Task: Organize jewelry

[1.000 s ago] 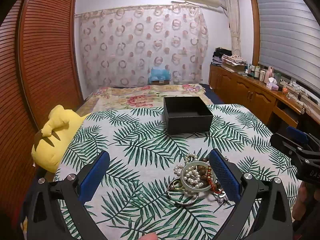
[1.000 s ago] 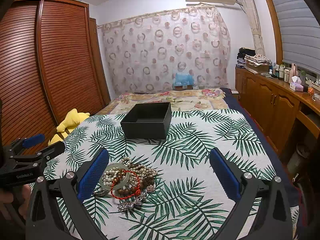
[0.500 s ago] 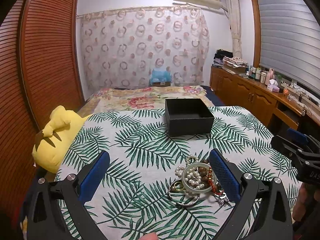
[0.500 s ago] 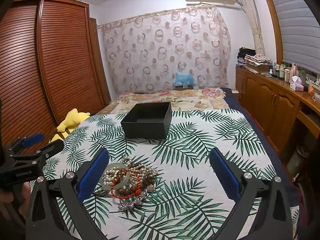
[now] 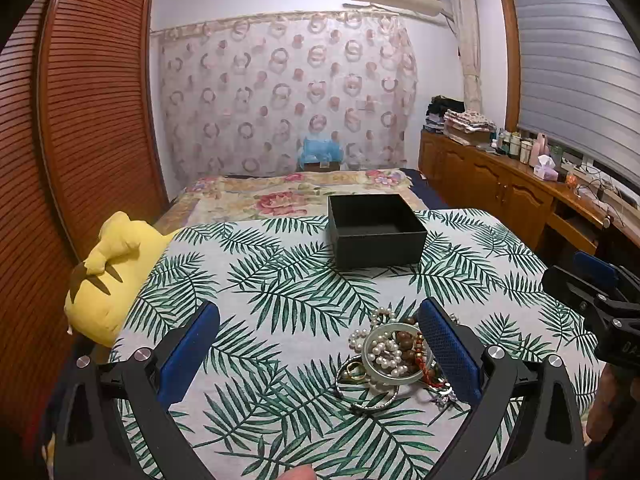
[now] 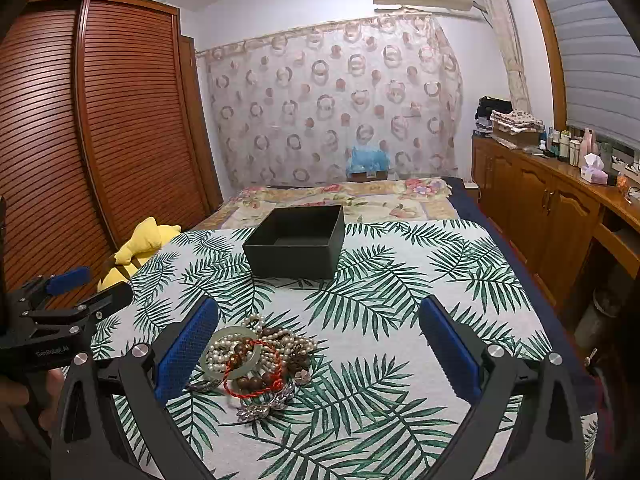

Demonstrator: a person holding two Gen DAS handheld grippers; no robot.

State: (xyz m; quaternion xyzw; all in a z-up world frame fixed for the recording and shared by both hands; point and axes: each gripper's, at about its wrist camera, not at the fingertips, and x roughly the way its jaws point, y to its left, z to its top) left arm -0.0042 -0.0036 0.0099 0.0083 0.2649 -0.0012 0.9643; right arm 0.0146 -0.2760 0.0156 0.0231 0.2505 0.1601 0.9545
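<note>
A pile of jewelry (image 5: pixel 394 354) lies on the palm-leaf cloth: a pale green bangle, pearl strands, brown wooden beads, a red cord bracelet, silver bangles and a gold ring. It also shows in the right wrist view (image 6: pixel 256 356). An open, empty black box (image 5: pixel 376 230) stands farther back; it also shows in the right wrist view (image 6: pixel 298 242). My left gripper (image 5: pixel 320 344) is open and empty, its right finger beside the pile. My right gripper (image 6: pixel 318 344) is open and empty, its left finger beside the pile.
A yellow plush toy (image 5: pixel 110 274) lies at the cloth's left edge. A floral bedspread (image 5: pixel 296 194) lies behind the box. A wooden wardrobe (image 6: pixel 100 132) stands at the left, a wooden cabinet (image 6: pixel 560 208) with bottles at the right.
Both grippers have stayed almost still. The left wrist view has shifted slightly, so the box and the pile sit a touch further right and lower.
</note>
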